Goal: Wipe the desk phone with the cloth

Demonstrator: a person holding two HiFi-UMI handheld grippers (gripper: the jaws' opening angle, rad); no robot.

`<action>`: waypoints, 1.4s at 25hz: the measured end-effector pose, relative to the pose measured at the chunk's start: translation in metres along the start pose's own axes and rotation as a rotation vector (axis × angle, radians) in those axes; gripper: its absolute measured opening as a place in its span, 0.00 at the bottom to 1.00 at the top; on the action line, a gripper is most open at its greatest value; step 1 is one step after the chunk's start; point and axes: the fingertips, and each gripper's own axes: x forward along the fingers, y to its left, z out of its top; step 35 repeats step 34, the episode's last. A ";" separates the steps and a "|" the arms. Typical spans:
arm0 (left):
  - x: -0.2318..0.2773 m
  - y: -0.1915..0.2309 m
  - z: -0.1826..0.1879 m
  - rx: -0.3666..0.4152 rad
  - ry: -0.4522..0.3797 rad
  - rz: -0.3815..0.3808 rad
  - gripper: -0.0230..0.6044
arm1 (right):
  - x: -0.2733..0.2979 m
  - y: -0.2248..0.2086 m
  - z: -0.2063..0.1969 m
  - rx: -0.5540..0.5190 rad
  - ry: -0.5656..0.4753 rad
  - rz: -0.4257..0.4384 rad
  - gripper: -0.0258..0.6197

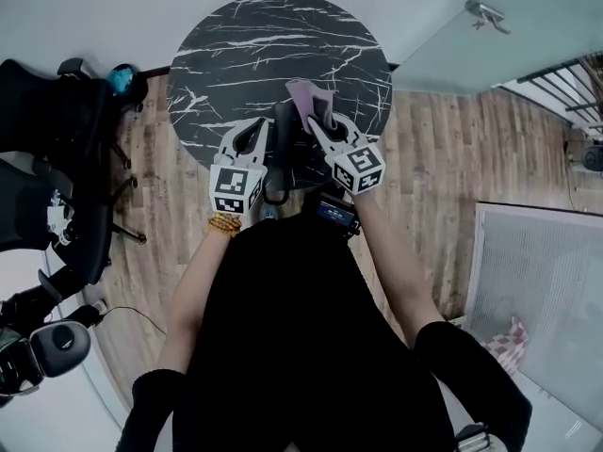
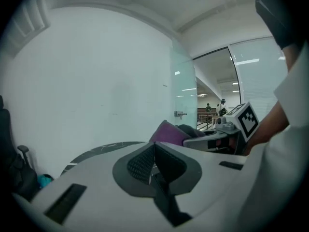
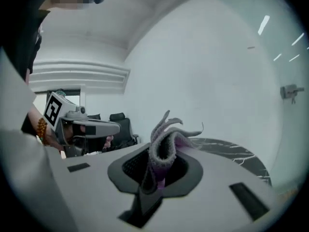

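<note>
Jaws gripping cloth, right gripper, left gripper closed

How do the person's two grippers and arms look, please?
The left gripper and right gripper are pale grey with dark ribbed pads; each carries a cube of black-and-white square markers. Black sleeves; a beaded bracelet on the left wrist.
</note>
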 end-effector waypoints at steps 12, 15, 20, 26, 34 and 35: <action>0.002 -0.029 0.016 0.051 -0.030 -0.049 0.06 | -0.012 0.040 0.036 0.013 -0.120 -0.054 0.12; 0.001 -0.027 0.013 0.040 -0.027 -0.050 0.06 | -0.011 0.039 0.035 0.020 -0.115 -0.056 0.12; 0.001 -0.028 0.008 0.029 -0.020 -0.066 0.06 | -0.009 0.038 0.035 0.014 -0.102 -0.052 0.12; 0.002 -0.036 0.004 0.020 -0.014 -0.102 0.06 | -0.008 0.040 0.031 0.000 -0.080 -0.039 0.12; -0.002 -0.023 0.002 -0.007 -0.010 -0.100 0.06 | -0.002 0.038 0.024 0.014 -0.053 -0.038 0.12; -0.002 -0.023 0.002 -0.007 -0.010 -0.100 0.06 | -0.002 0.038 0.024 0.014 -0.053 -0.038 0.12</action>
